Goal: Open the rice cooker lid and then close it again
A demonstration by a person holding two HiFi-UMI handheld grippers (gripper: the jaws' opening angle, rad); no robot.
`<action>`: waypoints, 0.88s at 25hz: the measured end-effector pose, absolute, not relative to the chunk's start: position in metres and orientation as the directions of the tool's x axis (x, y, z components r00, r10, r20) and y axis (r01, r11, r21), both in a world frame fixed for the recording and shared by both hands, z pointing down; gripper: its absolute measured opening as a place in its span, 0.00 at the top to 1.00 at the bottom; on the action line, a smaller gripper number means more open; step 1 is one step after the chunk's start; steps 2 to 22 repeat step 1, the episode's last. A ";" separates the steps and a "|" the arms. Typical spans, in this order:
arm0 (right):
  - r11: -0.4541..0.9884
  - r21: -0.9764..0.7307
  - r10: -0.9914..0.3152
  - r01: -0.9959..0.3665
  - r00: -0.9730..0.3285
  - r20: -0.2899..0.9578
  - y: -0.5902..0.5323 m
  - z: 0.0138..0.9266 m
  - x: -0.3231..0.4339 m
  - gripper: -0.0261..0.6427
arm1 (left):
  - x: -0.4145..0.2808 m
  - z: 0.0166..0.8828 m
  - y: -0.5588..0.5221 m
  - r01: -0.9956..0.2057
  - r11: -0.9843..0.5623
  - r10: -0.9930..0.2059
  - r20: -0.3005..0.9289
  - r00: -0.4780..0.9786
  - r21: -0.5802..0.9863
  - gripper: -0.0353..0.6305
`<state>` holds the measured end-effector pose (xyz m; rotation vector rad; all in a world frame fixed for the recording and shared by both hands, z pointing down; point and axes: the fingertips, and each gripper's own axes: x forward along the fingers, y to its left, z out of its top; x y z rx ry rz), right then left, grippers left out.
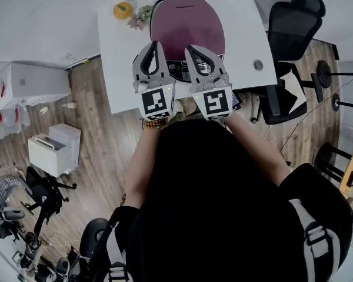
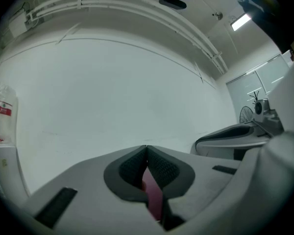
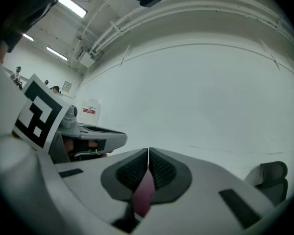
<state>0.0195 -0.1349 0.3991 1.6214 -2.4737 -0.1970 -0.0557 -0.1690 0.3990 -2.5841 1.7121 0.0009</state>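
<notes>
With jaws of left gripper (image 1: 155,43) and right gripper (image 1: 192,49) closed on nothing above the front of the rice cooker (image 1: 187,22) on the table (image 1: 121,69), press the lid catch squarely, avoiding sideways slip.

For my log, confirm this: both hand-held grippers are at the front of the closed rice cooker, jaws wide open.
Wrong on the jaws: the left hand-held gripper and right hand-held gripper are both shut, pads meeting on nothing, as each gripper view shows. Otherwise yes: both are at the front of the closed rice cooker.
</notes>
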 end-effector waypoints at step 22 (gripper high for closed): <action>0.399 0.206 -0.917 -0.894 -0.391 0.077 -0.135 0.400 0.019 0.91 | -0.056 0.400 -0.169 -0.921 -0.388 -0.921 -0.022 0.389 -0.033 0.91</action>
